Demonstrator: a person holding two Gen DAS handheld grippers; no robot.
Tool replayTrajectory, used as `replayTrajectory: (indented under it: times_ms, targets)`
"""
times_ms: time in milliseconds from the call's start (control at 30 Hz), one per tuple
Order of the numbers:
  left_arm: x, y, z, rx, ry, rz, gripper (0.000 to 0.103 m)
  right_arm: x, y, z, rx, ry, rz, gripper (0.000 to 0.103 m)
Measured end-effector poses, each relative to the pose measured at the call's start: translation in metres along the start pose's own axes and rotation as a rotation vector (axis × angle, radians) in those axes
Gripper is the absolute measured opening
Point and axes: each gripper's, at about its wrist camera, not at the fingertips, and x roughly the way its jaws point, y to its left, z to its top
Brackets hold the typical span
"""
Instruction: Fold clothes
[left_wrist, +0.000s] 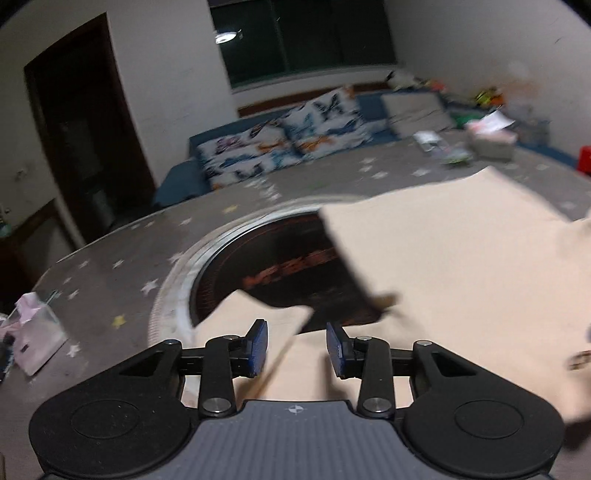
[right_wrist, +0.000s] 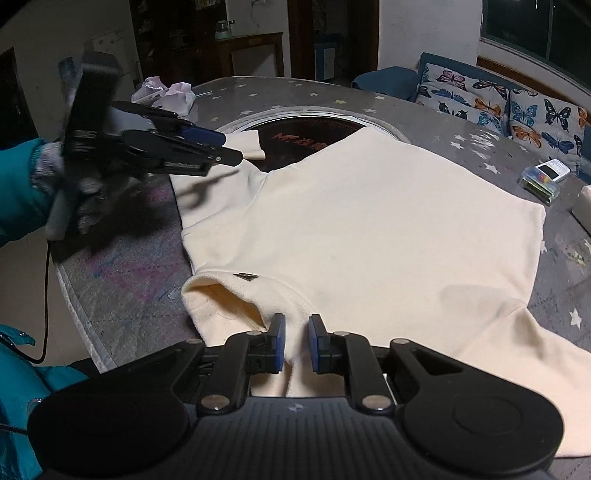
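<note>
A cream sweatshirt (left_wrist: 461, 266) (right_wrist: 369, 221) lies spread on the grey star-patterned table (left_wrist: 110, 266) (right_wrist: 129, 295), partly over the round dark hotplate (left_wrist: 280, 266) (right_wrist: 295, 133). My left gripper (left_wrist: 297, 345) (right_wrist: 225, 147) hovers open over the sweatshirt's near edge, by a sleeve cuff (left_wrist: 258, 310) (right_wrist: 247, 146); nothing is pinched between its blue pads. A gloved hand in a teal sleeve (right_wrist: 22, 184) holds it. My right gripper (right_wrist: 296, 343) is low over the sweatshirt beside the collar opening (right_wrist: 221, 302). Its pads stand a narrow gap apart with cloth lying between them, not pressed.
Tissue packs (left_wrist: 33, 332) (right_wrist: 166, 92) sit at the table's far left. Small boxes (right_wrist: 543, 181) and clutter (left_wrist: 487, 136) lie at the right side. A sofa with butterfly cushions (left_wrist: 277, 147) (right_wrist: 498, 99) stands behind the table. The table edge (right_wrist: 74, 295) drops off at left.
</note>
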Motion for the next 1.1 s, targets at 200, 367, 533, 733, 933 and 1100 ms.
replayTrajectory:
  times_ms: [200, 367, 533, 733, 933, 1100]
  targets:
    - [0.010, 0.013, -0.009, -0.035, 0.017, 0.032, 0.008, 0.001, 0.000, 0.002, 0.001, 0.005, 0.000, 0.013]
    - [-0.006, 0.051, -0.016, -0.208, -0.017, 0.151, 0.003, 0.001, 0.000, 0.002, -0.002, 0.007, -0.003, 0.013]
    - [-0.020, 0.086, -0.037, -0.353, 0.016, 0.254, 0.003, 0.002, 0.001, 0.003, -0.007, 0.007, -0.008, 0.013]
    - [-0.020, 0.105, -0.052, -0.433, 0.071, 0.311, 0.009, 0.002, 0.001, 0.003, -0.002, 0.004, -0.009, 0.014]
    - [-0.031, 0.113, -0.047, -0.459, 0.061, 0.331, 0.009, -0.010, -0.003, 0.004, 0.024, -0.037, -0.012, 0.026]
    - [-0.035, 0.092, -0.032, -0.429, 0.029, 0.236, 0.009, -0.022, -0.030, 0.008, 0.085, -0.085, -0.103, 0.026]
